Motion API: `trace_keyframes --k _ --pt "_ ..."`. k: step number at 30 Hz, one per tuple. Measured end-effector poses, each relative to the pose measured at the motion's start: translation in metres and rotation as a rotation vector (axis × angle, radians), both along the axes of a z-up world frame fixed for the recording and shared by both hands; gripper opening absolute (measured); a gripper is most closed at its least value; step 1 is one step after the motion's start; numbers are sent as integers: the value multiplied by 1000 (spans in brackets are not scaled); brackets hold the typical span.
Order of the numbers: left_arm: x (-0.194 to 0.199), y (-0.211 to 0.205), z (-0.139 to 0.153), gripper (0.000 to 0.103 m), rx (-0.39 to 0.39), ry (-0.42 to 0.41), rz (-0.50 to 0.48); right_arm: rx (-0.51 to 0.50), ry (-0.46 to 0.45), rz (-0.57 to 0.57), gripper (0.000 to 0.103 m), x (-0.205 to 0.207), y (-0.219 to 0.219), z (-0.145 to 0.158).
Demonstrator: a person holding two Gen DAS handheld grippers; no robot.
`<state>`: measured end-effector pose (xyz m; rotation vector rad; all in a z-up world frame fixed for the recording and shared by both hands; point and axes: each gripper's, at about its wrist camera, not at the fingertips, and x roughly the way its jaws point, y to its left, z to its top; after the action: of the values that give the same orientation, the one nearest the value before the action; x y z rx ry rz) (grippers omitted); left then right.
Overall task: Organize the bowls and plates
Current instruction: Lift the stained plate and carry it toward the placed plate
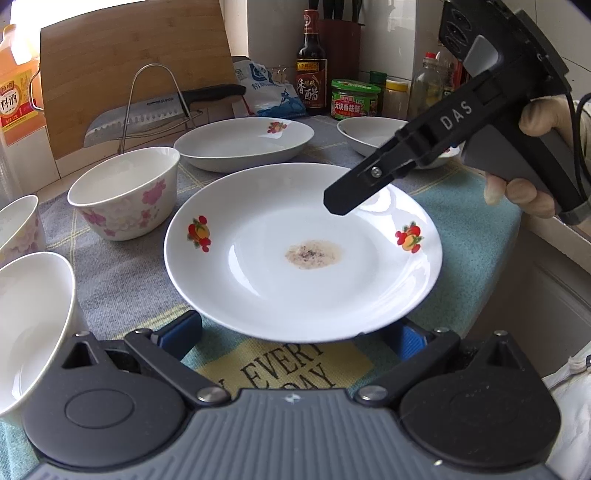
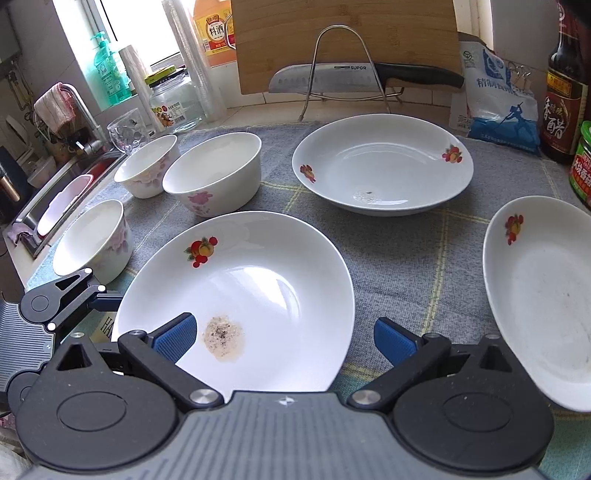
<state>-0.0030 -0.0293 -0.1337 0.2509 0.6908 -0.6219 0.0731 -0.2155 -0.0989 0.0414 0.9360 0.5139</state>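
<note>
A white plate (image 1: 303, 258) with fruit prints and a brown stain lies on the cloth in front of me. My left gripper (image 1: 295, 334) is open, its blue pads on either side of the plate's near rim without pressing on it. My right gripper (image 2: 284, 339) is open over the same plate (image 2: 258, 280), one finger above its inside and the other outside its rim; in the left wrist view it (image 1: 343, 201) hangs over the far right rim. Two more deep plates (image 2: 384, 162) (image 2: 543, 295) lie behind and to the right. Three floral bowls (image 2: 214, 173) (image 2: 147, 166) (image 2: 92, 240) stand on the left.
A grey and blue checked cloth (image 2: 406, 251) covers the counter. A knife (image 2: 332, 75) rests on a wire rack before a leaning cutting board (image 2: 343, 33). Sauce bottle (image 2: 563, 85), salt bag (image 2: 498, 99) and jars line the back; a sink (image 2: 62, 192) lies left.
</note>
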Motion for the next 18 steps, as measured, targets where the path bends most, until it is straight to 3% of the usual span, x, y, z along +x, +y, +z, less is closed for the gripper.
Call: trace_keyframes --k 18 --pt "3 -1 1 103 9 -6 -41 38 108 109 103 40 5 -12"
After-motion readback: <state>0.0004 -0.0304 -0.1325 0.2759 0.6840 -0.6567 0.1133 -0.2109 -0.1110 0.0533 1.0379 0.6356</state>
